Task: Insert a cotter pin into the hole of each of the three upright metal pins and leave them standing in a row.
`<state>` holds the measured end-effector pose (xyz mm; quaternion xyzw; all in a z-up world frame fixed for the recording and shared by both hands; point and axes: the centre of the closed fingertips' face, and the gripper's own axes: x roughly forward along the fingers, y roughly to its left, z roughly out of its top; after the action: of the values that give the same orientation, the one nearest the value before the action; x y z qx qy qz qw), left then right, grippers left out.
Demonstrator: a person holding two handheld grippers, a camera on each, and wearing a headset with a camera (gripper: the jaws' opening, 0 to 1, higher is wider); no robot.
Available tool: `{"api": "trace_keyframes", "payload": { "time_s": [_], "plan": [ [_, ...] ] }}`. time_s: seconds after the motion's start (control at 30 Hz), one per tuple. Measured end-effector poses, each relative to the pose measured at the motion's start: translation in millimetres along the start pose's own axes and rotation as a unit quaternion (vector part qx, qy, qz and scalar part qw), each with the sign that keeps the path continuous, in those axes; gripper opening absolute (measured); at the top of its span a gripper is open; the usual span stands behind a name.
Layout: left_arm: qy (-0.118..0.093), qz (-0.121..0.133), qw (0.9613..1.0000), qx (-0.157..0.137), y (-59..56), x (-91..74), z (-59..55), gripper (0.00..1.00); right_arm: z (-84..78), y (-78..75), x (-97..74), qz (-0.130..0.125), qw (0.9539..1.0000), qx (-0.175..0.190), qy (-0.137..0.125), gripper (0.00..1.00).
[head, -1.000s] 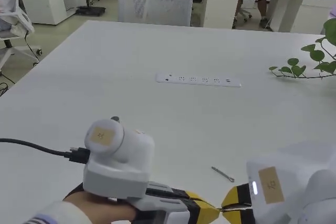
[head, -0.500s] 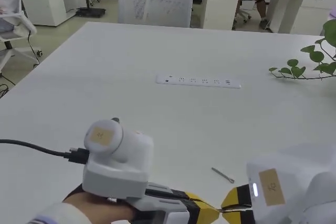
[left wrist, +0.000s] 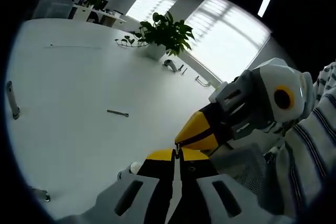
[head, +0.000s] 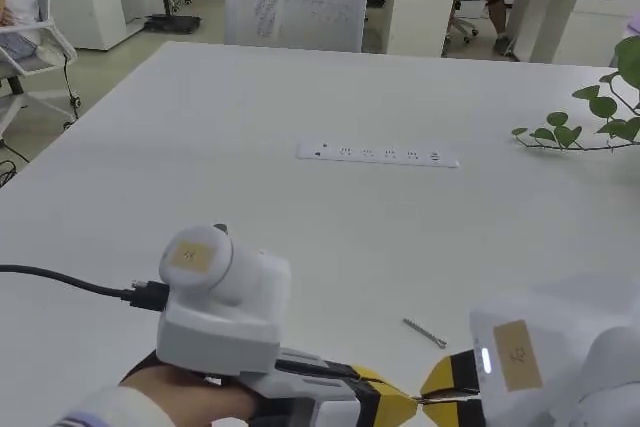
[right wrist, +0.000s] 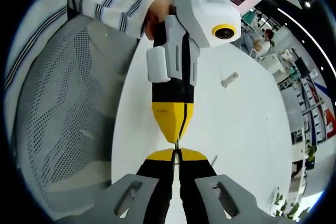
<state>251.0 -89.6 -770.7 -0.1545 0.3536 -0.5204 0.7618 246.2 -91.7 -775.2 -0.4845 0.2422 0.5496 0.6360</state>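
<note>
Head view puts both tools low at the near edge of the white surface point(head: 300, 97). The left claw point(head: 412, 408) points right from a hand in a striped cuff, and the right claw point(head: 428, 397) points left, so the yellow-and-black tips meet nose to nose. A thin metal cotter pin point(head: 425, 331) lies flat on the surface just beyond the meeting tips, touching neither claw. Farther back a white power strip point(head: 378, 154) lies across the middle, and a green leafy plant point(head: 590, 117) reaches in from the right edge.

In the left gripper view the left claw point(left wrist: 177, 155) is drawn narrow, with only a slit between its jaws. The right claw point(left wrist: 179, 141) comes in from the right with its tip just at the left one's. The thin metal cotter pin point(left wrist: 117, 113) lies alone farther out, and a grey metal pin point(left wrist: 10, 99) stands near the far left of the surface.

In the right gripper view the right claw point(right wrist: 177, 154) is likewise closed to a slit, tip to tip with the left claw point(right wrist: 176, 138). A thin sliver shows where they meet, too small to tell what it is. A short grey pin point(right wrist: 229, 79) sits on the surface past the left tool's body.
</note>
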Motion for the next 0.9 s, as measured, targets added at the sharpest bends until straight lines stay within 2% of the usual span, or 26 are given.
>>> {"api": "trace_keyframes", "payload": {
  "time_s": [0.1, 0.9],
  "plan": [
    [0.002, 0.000, 1.0000, -0.006, -0.3, 0.2, -0.7, 0.01, 0.0, 0.7, -0.1, 0.000, 1.0000, 0.000, 0.000, 0.03],
    [-0.003, 0.007, 0.9999, 0.015, -1.7, -0.3, 2.2, 0.00, 0.2, -2.6, -1.3, -0.005, 1.0000, 0.001, -0.001, 0.03]
  ]
}}
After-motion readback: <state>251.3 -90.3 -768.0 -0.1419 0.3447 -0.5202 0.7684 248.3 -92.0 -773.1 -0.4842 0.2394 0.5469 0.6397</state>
